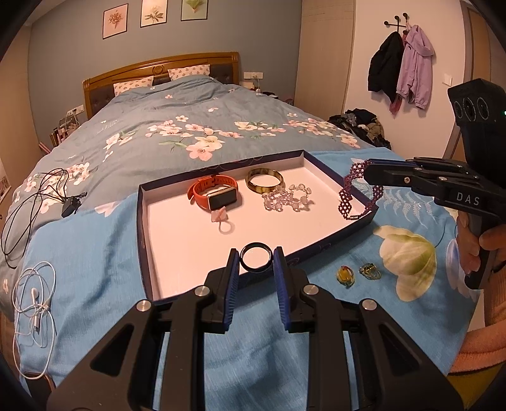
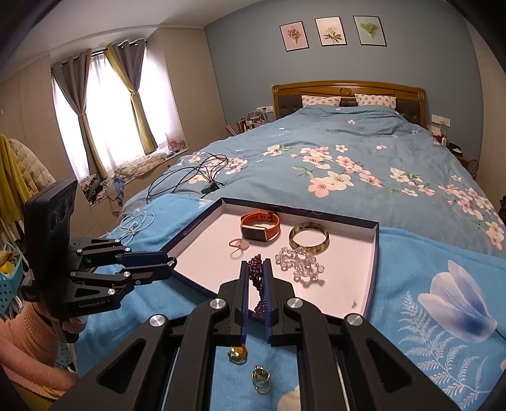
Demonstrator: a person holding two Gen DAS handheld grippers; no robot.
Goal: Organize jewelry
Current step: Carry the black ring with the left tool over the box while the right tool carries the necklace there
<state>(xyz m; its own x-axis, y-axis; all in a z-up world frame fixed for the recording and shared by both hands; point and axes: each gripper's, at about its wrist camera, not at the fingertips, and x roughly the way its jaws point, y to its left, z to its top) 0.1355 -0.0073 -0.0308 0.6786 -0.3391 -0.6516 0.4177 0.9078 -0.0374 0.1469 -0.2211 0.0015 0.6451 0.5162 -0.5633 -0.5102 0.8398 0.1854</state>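
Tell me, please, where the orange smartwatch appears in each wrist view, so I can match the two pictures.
Left wrist view: the orange smartwatch lies in the tray's far part, left of the amber bangle.
Right wrist view: the orange smartwatch lies near the tray's far edge, again left of the amber bangle.
Shared landmark: the clear bead bracelet, just nearer than the bangle.

A blue-grey wall [image 2: 246, 63] carries three framed flower prints [image 2: 330, 31] above a wooden headboard [image 2: 348, 90]. The bed [image 2: 363, 142] wears a blue floral duvet with two dotted pillows [image 2: 321, 100] at its head. Daylight glows through a window [image 2: 104, 104] hung with grey and yellow curtains [image 2: 126, 91]. On the pale side wall a hook rack [image 1: 397, 22] holds a black jacket [image 1: 384, 68] and a lilac jacket [image 1: 416, 66].
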